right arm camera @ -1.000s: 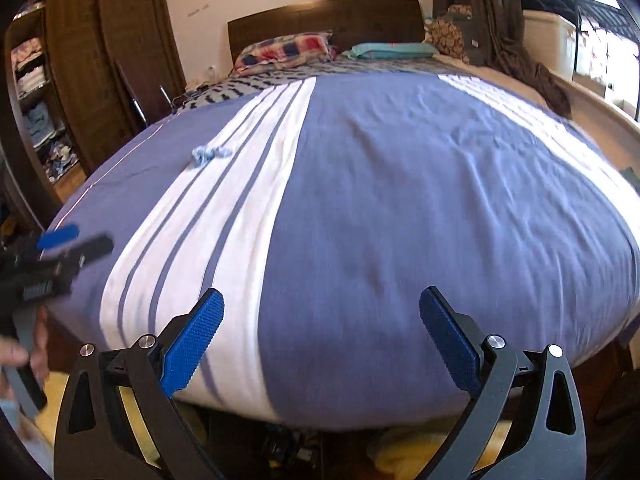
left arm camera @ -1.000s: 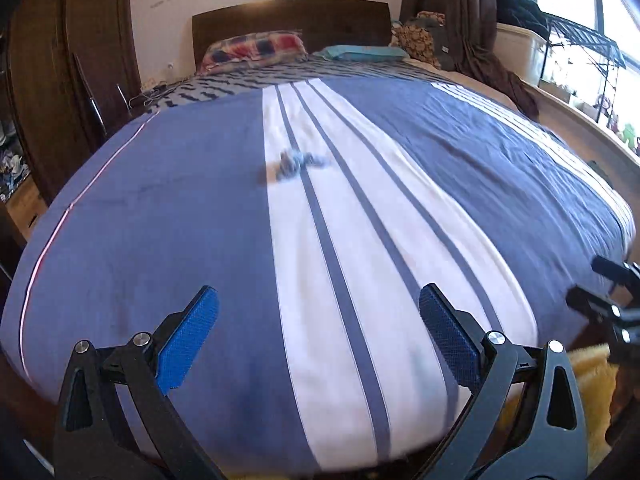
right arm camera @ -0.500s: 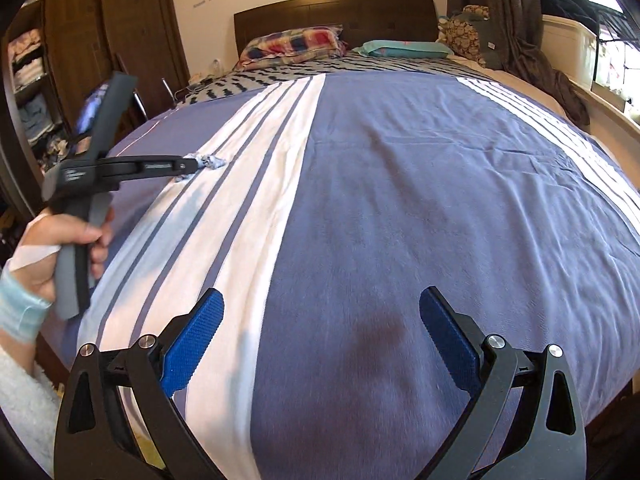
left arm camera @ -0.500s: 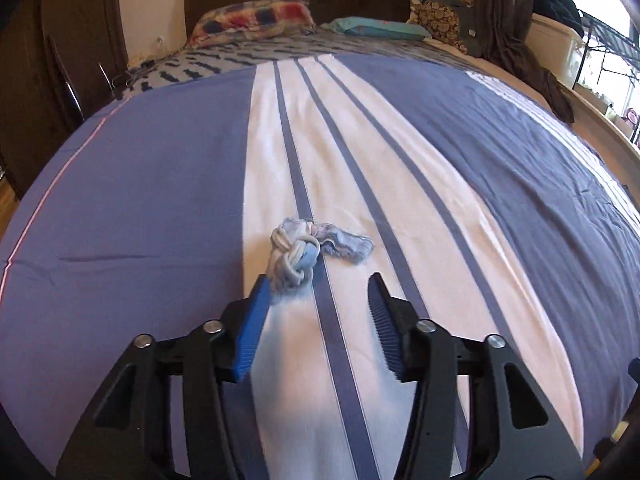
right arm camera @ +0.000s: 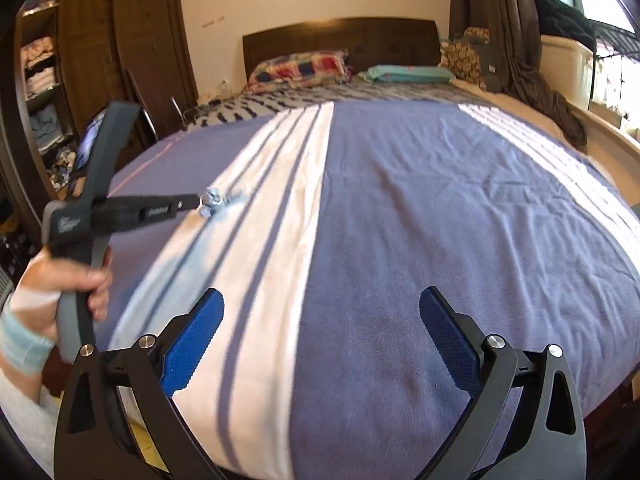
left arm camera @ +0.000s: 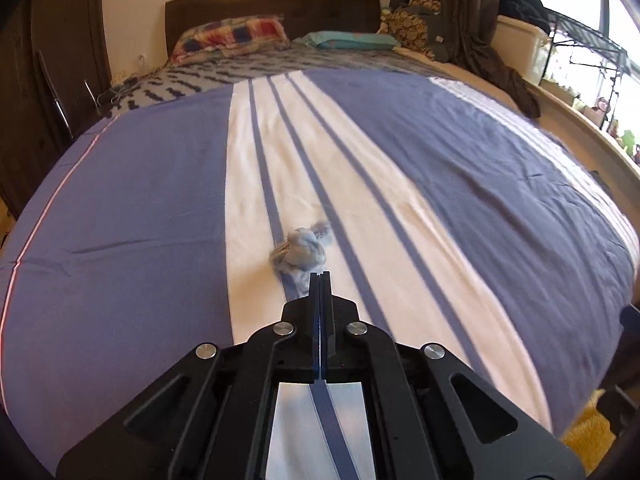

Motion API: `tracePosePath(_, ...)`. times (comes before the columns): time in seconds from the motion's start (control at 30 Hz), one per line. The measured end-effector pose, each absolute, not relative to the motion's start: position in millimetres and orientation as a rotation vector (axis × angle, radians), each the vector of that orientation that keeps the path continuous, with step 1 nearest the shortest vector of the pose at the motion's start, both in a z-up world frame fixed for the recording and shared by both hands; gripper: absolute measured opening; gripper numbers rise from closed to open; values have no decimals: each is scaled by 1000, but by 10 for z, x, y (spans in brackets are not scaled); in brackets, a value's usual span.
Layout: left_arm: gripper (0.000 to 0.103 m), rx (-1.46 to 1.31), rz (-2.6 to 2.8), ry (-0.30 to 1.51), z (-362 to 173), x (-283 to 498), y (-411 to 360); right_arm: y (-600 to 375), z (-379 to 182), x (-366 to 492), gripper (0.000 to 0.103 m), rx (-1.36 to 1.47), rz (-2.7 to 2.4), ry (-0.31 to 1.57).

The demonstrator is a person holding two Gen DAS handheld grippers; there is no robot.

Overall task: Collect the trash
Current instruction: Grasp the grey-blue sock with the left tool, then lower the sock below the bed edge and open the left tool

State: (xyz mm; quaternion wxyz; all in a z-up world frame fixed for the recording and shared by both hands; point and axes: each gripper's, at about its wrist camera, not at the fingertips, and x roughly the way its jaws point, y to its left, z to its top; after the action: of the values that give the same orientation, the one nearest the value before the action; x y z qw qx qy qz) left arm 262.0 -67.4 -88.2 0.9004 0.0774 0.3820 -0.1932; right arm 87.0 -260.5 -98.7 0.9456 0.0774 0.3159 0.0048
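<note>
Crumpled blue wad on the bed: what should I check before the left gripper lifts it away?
1. Jaws of the left gripper closed: ok.
2. The crumpled blue wad caught at the tips: ok, by its near edge only.
3. Wad clear of the bedspread: cannot tell.
4. The right gripper open and empty, free to help: ok.
5. Trash container in view to drop into: not ok, none seen.

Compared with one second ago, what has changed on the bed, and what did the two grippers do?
The left gripper went forward over the bedspread and closed on the crumpled blue scrap, gripping its near edge. The right gripper stayed open above the blue part, holding nothing. The pillows did not move.
</note>
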Motion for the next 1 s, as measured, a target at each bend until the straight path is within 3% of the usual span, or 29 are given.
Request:
tracePosePath(0.23,0,155,-426,718,-586,1678,-471,-2529,-728,419,99,148,8,576)
tracePosePath(0.43,0,154,-437,715,-694,927,-289,-2484,-772,42,100,139,-5,577)
tracePosePath(0.7,0,120,-476,867,-1412,286,-88,-2379,-1308,-264,100,132,-1,695)
tracePosePath(1.0,0,93,-523,1110,-2381,132,-132,-2297,-2155,-310,99,140,21,922)
